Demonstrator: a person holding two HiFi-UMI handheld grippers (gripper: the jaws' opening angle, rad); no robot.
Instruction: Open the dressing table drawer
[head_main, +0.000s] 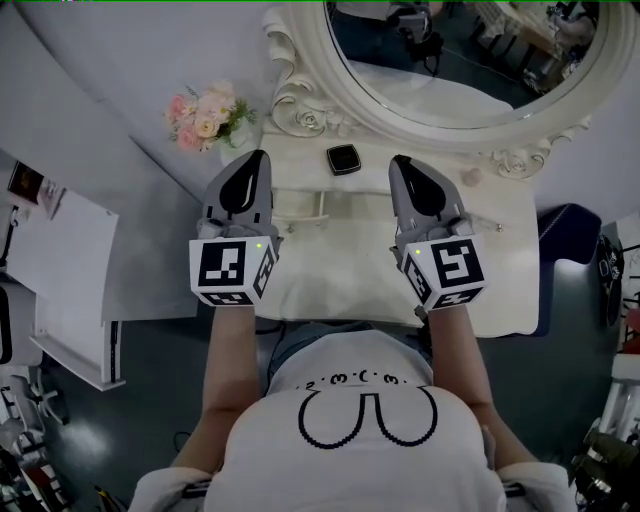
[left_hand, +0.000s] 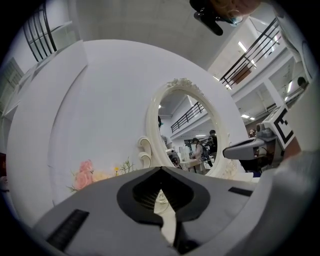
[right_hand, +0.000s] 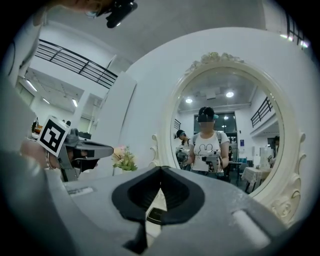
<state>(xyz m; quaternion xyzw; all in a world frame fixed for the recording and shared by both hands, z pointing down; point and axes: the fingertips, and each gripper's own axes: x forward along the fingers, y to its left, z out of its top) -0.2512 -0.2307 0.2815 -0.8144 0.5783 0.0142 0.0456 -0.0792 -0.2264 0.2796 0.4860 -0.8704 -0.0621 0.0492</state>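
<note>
The white dressing table (head_main: 500, 190) with its oval carved mirror (head_main: 470, 70) stands in front of me in the head view. On its front face a white drawer handle (head_main: 318, 206) shows between the two grippers. My left gripper (head_main: 255, 160) is held level over the table's left part, jaws shut with nothing in them. My right gripper (head_main: 400, 164) hangs level to the right of the handle, also shut and empty. In the left gripper view, the left gripper (left_hand: 161, 169) points at the mirror frame (left_hand: 152, 125). The right gripper (right_hand: 161, 167) faces the mirror (right_hand: 225, 135).
A small black object (head_main: 343, 159) lies on the table top under the mirror. A bunch of pink flowers (head_main: 205, 118) stands at the table's left corner. A white shelf unit (head_main: 70, 290) is on the floor to the left, and a dark seat (head_main: 565, 235) to the right.
</note>
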